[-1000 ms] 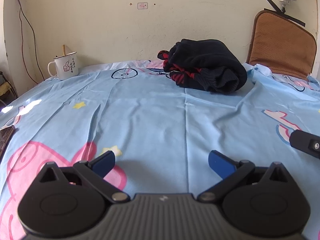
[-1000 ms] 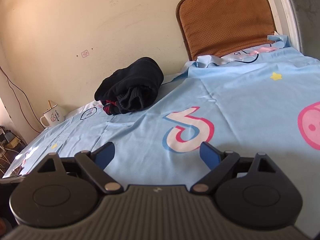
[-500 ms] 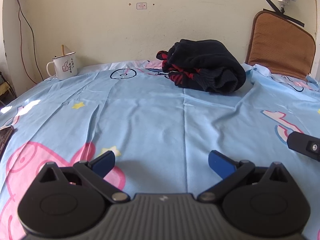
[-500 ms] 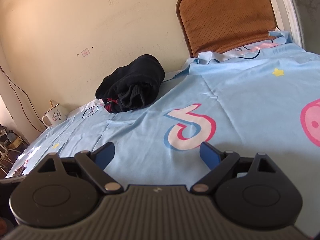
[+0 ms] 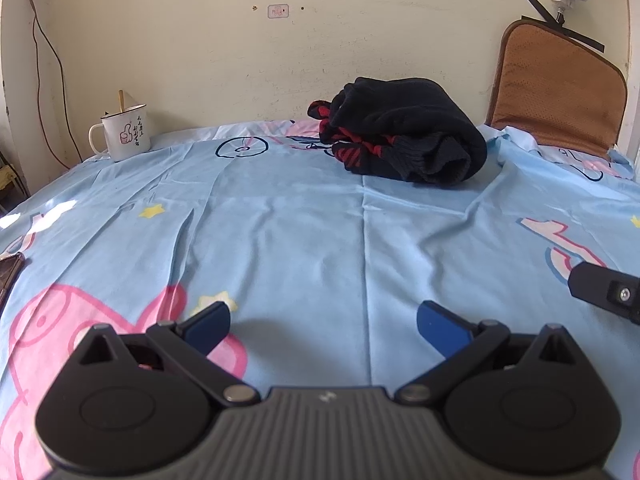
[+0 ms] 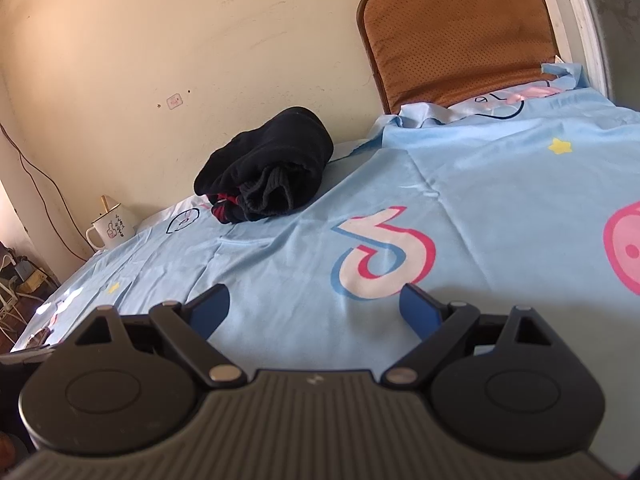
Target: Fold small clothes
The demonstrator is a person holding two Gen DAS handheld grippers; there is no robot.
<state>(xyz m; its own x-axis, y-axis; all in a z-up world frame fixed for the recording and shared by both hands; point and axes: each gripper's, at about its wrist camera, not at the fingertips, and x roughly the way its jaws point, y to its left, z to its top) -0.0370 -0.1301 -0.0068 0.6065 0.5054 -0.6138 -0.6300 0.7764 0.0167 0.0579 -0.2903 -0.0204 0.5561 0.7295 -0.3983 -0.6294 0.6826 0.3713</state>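
Note:
A bundled black garment with red stripes (image 5: 404,132) lies on the light blue cartoon sheet (image 5: 304,232) near the far wall; in the right wrist view the same garment (image 6: 268,170) sits up and to the left. My left gripper (image 5: 323,324) is open over bare sheet, well short of the garment, with nothing between its blue fingers. My right gripper (image 6: 315,307) is open too, low over the sheet, empty. A black part of the right gripper (image 5: 608,294) shows at the right edge of the left wrist view.
A white mug (image 5: 122,134) with a stick in it stands at the far left by the wall. A brown cushion (image 5: 560,92) leans against the wall at the far right. A dark flat object (image 5: 9,274) lies at the sheet's left edge. Cables hang at the left.
The right wrist view has drifted slightly, so the garment and cushion sit a little lower and farther right. The left gripper has barely moved. Both stay open.

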